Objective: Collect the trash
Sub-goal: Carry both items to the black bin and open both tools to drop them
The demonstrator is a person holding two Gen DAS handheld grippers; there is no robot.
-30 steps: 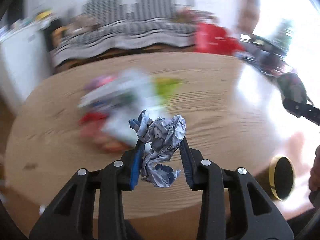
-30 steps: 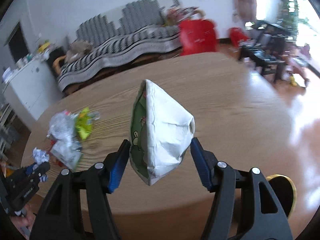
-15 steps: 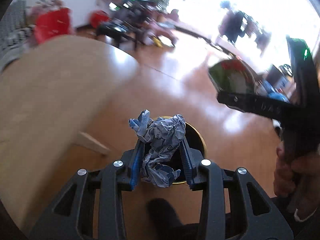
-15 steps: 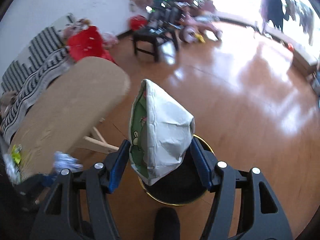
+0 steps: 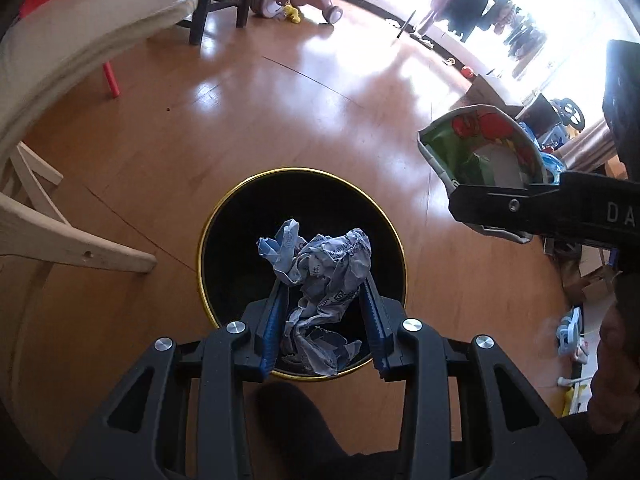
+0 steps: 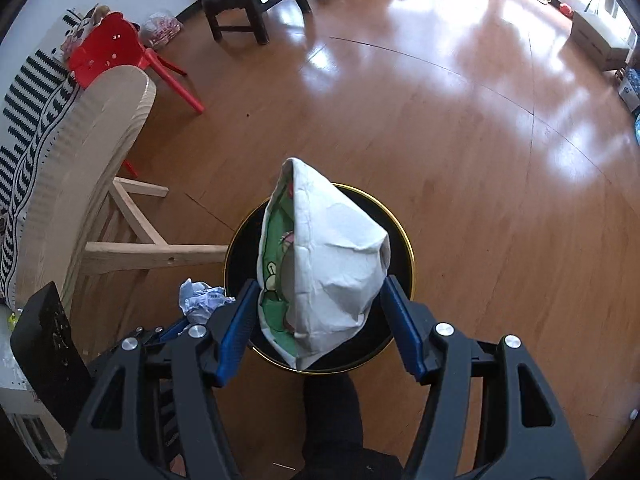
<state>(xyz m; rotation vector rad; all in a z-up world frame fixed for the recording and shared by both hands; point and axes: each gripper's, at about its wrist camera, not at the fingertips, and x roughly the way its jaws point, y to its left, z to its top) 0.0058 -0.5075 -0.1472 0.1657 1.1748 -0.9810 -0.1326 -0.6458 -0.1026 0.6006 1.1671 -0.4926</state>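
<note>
Wooden floor (image 6: 460, 128) fills both views, with a table (image 6: 100, 128) at the left. A black bin (image 5: 248, 216) stands below both grippers; no trash can be made out inside it. A green-and-white bag (image 6: 336, 272) is clamped by the right gripper (image 6: 320, 320) over the bin. A crumpled wrapper (image 5: 324, 276) is pinched by the left gripper (image 5: 325, 324) above the opening. Both pieces are judged carried but not yet dropped; release is left.

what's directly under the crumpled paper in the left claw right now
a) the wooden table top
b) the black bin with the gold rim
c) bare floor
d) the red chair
b: in the left wrist view the crumpled paper, pinched in the left claw, sits framed by the open mouth of the black bin on the floor.
</note>
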